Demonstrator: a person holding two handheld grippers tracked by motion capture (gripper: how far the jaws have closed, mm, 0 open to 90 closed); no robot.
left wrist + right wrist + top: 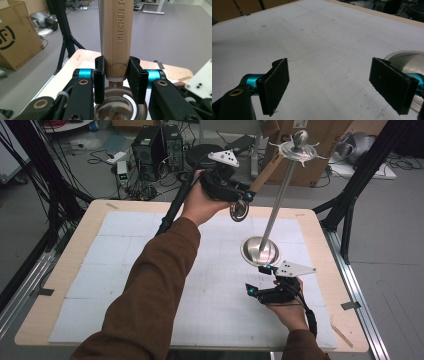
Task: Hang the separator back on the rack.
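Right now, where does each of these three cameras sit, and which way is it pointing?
High view: above the person's side, looking down on the white-covered wooden table; both brown-sleeved arms show.
Left gripper view: rides the left gripper, looking along its black fingers clamped on the engraved wooden utensil handle.
Right gripper view: rides the right gripper, looking across the table between open fingers.
Shared: the shiny round base of the steel utensil stand appears in the high view and at the right gripper view's edge.

Lab: computer towers, floor cables
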